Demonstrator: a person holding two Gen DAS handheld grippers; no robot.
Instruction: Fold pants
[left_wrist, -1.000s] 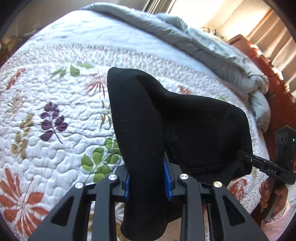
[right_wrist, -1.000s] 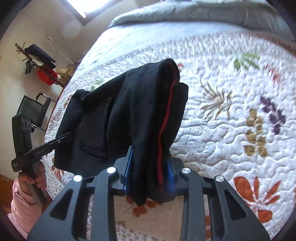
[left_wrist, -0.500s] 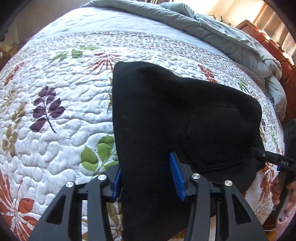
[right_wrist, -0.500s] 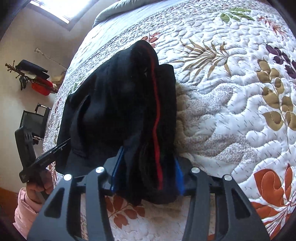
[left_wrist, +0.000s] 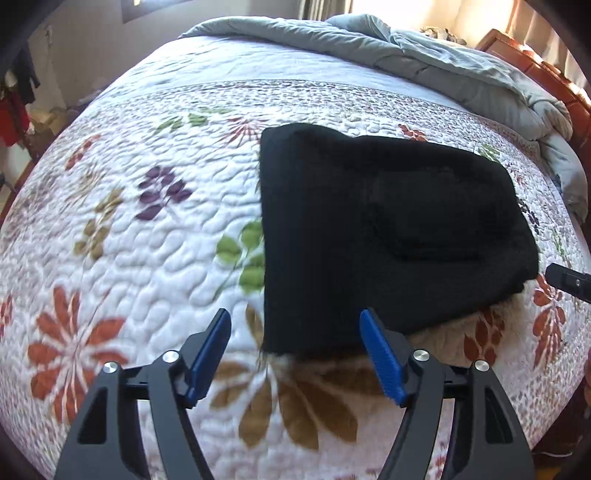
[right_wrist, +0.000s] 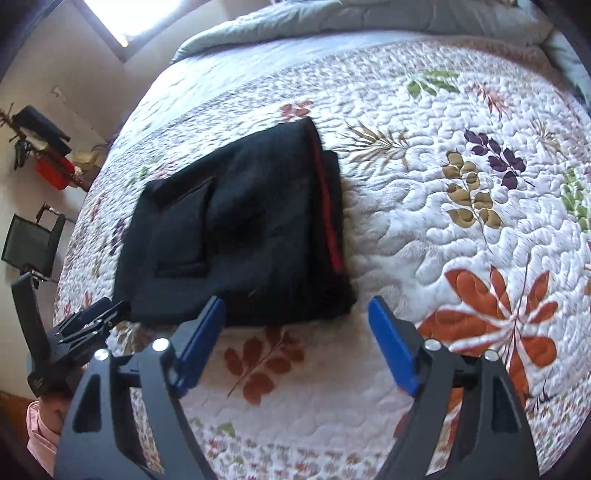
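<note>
The black pants (left_wrist: 369, 236) lie folded into a compact flat bundle on the floral quilt; in the right wrist view (right_wrist: 240, 236) a red side stripe and a back pocket show. My left gripper (left_wrist: 295, 321) is open and empty, just in front of the bundle's near edge. My right gripper (right_wrist: 295, 306) is open and empty, also just short of the bundle's near edge. The left gripper also shows at the left of the right wrist view (right_wrist: 92, 321), and the right gripper's tip shows at the right edge of the left wrist view (left_wrist: 569, 282).
The white quilt (left_wrist: 129, 240) with leaf and flower prints covers the bed. A grey duvet (left_wrist: 424, 62) is bunched along the far side by a wooden headboard (left_wrist: 546, 74). Beside the bed stand a black chair (right_wrist: 33, 240) and a cluttered rack (right_wrist: 40, 147).
Both grippers held the pants bundle above the quilt, lowered it, then opened and drew back. The bundle now lies flat on the bed, free of both grippers.
</note>
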